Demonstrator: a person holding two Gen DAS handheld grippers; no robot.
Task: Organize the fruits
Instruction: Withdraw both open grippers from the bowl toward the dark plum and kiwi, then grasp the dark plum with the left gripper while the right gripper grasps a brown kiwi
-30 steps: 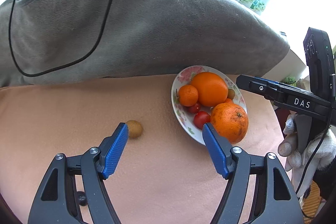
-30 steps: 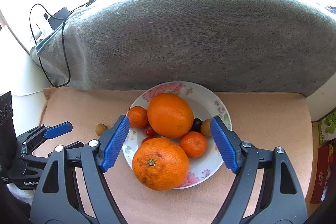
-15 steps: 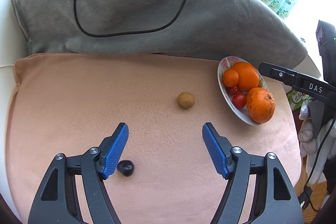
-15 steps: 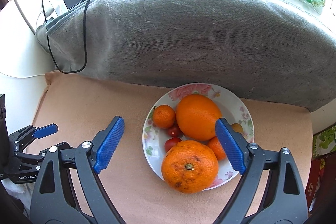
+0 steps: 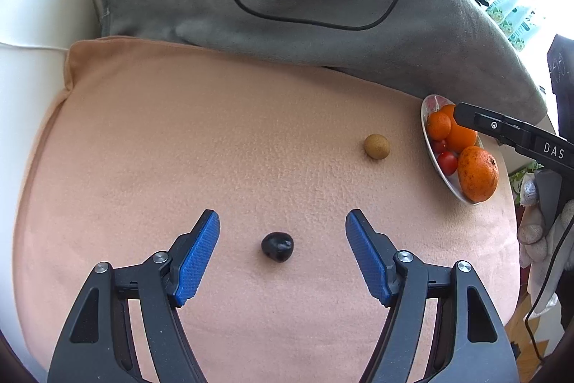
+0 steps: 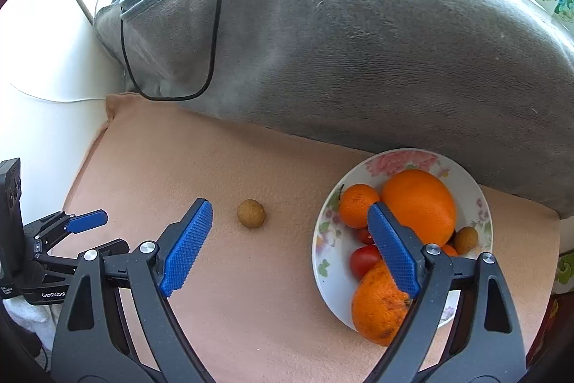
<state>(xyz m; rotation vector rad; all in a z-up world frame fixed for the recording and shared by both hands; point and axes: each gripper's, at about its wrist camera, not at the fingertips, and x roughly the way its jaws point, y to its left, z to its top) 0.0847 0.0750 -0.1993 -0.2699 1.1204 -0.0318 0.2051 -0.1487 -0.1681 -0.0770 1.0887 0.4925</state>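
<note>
A small dark fruit (image 5: 277, 246) lies on the peach cushion (image 5: 179, 149), between the open blue pads of my left gripper (image 5: 282, 252), which do not touch it. A small brown round fruit (image 5: 376, 146) (image 6: 251, 213) lies loose on the cushion, left of a flowered plate (image 6: 330, 275) (image 5: 428, 139). The plate holds a large orange (image 6: 418, 203), a second orange (image 6: 376, 304), a mandarin (image 6: 357, 205), red tomatoes (image 6: 364, 259) and another brown fruit (image 6: 465, 238). My right gripper (image 6: 290, 248) hangs open above the cushion and the plate's left edge, with nothing between its pads.
A grey blanket-covered bolster (image 6: 358, 52) with a black cable (image 6: 215, 24) runs along the back. A gloved hand (image 5: 538, 232) holds the right gripper's handle (image 5: 520, 139) at the cushion's right edge. White surface (image 6: 43, 67) lies left of the cushion.
Both grippers moved left across the cushion. The dark fruit came in between the left pads. The right gripper left the plate's middle and its jaws widened a little.
</note>
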